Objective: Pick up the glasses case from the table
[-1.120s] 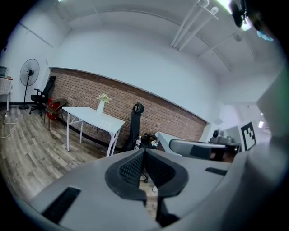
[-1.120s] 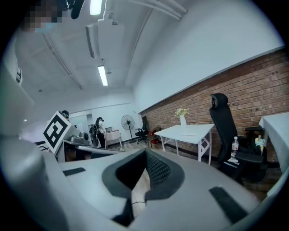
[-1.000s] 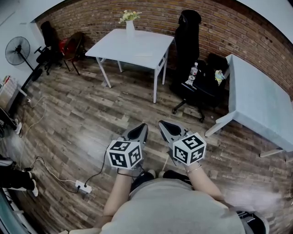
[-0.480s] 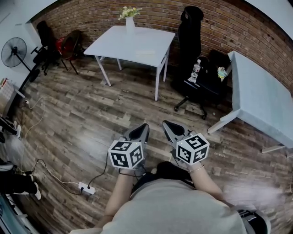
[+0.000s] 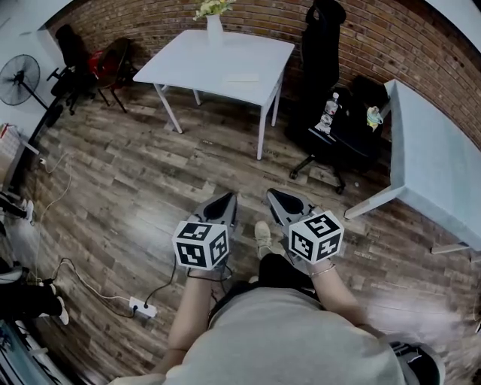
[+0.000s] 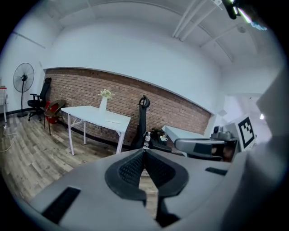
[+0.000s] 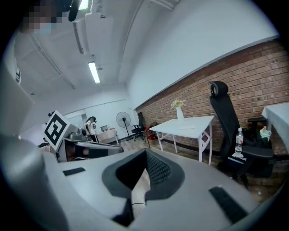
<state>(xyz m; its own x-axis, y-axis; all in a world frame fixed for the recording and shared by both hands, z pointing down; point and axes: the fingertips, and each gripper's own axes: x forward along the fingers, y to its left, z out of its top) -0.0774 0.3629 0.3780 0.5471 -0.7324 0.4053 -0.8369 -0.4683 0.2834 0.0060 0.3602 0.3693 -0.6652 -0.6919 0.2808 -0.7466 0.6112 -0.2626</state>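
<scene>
glasses case (image 5: 242,77): probably the small flat pale thing on the white bench (image 5: 188,64) by the brick wall, near the bench's front edge; too small to confirm; well apart from both tools, nothing touching it; same pale strip shows on the bench top in the left gripper view (image 6: 113,121) and the right gripper view (image 7: 187,127)

left tool (image 5: 224,204): jaws pressed together, pads meeting along their front edges (image 6: 144,153), nothing between them, touching nothing; held in the air over the wood floor (image 5: 128,195), aimed forward at the white bench and tipped slightly down; marker cube (image 5: 201,244) at its rear, above the bare left forearm (image 5: 188,316)

right tool (image 5: 284,203): jaws pressed together too (image 7: 145,155), empty, touching nothing; just beside the left tool at about the same height, roughly parallel, pointing forward and a bit down; its marker cube (image 5: 316,237) sits above the right wrist, which wears a thin bracelet (image 5: 319,272)

both forearms reach out from the person's grey-shirted torso, elbows bent, tools side by side in front of the body; a pale shoe (image 5: 263,237) shows on the floor between the tools

vase of flowers (image 5: 214,22) at the far edge of the white bench; tall black office chair (image 5: 323,45) right of it, bottle (image 5: 329,113) on a black seat; second pale bench (image 5: 436,173) at right; standing fan (image 5: 19,75) far left; power strip (image 5: 139,307) on the floor lower left
</scene>
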